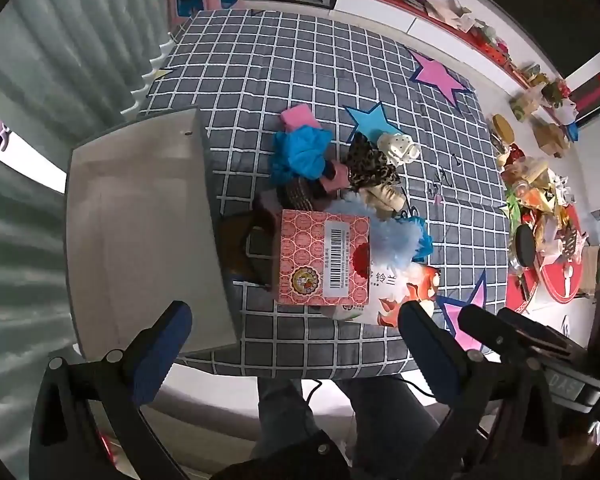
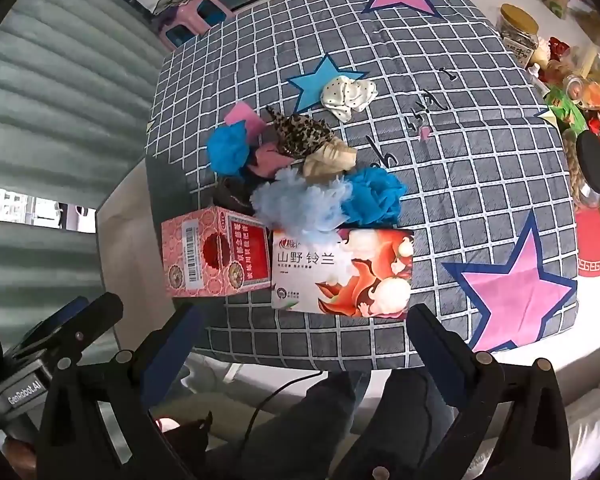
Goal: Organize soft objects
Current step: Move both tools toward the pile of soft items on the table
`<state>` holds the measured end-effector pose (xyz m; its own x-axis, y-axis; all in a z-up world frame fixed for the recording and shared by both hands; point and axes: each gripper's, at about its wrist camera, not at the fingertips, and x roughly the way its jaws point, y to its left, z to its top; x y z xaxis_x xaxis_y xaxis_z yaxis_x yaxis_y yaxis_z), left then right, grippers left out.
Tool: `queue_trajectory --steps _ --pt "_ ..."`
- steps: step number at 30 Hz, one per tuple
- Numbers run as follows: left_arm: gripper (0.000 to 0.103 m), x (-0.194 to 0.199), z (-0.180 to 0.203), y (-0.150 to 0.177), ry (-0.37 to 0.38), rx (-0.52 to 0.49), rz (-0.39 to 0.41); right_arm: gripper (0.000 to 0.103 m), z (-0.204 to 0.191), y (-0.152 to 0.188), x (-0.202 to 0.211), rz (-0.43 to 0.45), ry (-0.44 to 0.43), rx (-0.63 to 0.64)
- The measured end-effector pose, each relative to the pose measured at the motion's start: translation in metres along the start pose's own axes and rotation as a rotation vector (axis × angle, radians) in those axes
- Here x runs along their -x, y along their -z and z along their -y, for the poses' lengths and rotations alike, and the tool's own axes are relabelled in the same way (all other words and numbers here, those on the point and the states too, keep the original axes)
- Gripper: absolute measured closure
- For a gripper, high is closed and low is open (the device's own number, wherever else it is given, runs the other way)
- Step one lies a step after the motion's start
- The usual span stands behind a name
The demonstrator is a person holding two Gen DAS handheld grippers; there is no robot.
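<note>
Both tongs spread wide, nothing between the pads. Left gripper (image 1: 296,344) hanging over the near edge of a grey checked cloth (image 1: 300,64) with stars, pointing steeply down; right gripper (image 2: 300,344) likewise, over the same near edge, just right of the other.

Soft pile lying beyond both sets of tongs, well clear of the fingertips, untouched. Nearest: a pink patterned box (image 2: 216,252) with a barcode, at the left, touching a white tissue pack (image 2: 342,272) printed with orange figures at its right. Just behind these 2, a pale blue fluffy puff (image 2: 300,204), with a bright blue mesh pouf (image 2: 374,198) touching its right side. Farther still, a beige cloth (image 2: 328,158), a leopard-print cloth (image 2: 300,132), a second blue pouf (image 2: 228,148) at the left and a pink sponge (image 2: 246,118) behind it. Farthest, lying apart on a blue star: a white dotted cloth (image 2: 348,94).

In the left wrist view, a white bin (image 1: 140,224) at the left edge of the cloth, just beside the pink box. Person's legs (image 2: 340,412) below the near edge.
</note>
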<state>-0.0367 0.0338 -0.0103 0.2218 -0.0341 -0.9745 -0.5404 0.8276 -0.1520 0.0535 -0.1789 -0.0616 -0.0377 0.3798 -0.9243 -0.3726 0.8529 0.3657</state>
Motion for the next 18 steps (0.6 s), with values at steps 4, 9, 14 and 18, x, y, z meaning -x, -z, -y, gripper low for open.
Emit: queue_trajectory --steps 4,9,14,18 --pt "0.000 0.001 -0.001 0.001 0.003 -0.001 -0.002 0.000 -0.004 0.002 -0.001 -0.006 0.006 0.002" --pt "0.000 -0.001 -0.004 0.002 0.003 0.009 -0.013 0.000 -0.008 0.005 -0.002 -0.009 0.007 0.007" --pt "0.000 0.000 -0.006 0.004 0.007 0.012 -0.011 0.000 -0.010 0.006 -0.003 -0.010 0.013 0.010" --pt "0.000 0.000 -0.006 0.004 0.009 0.009 -0.013 0.000 -0.013 0.007 -0.004 -0.011 0.017 0.014"
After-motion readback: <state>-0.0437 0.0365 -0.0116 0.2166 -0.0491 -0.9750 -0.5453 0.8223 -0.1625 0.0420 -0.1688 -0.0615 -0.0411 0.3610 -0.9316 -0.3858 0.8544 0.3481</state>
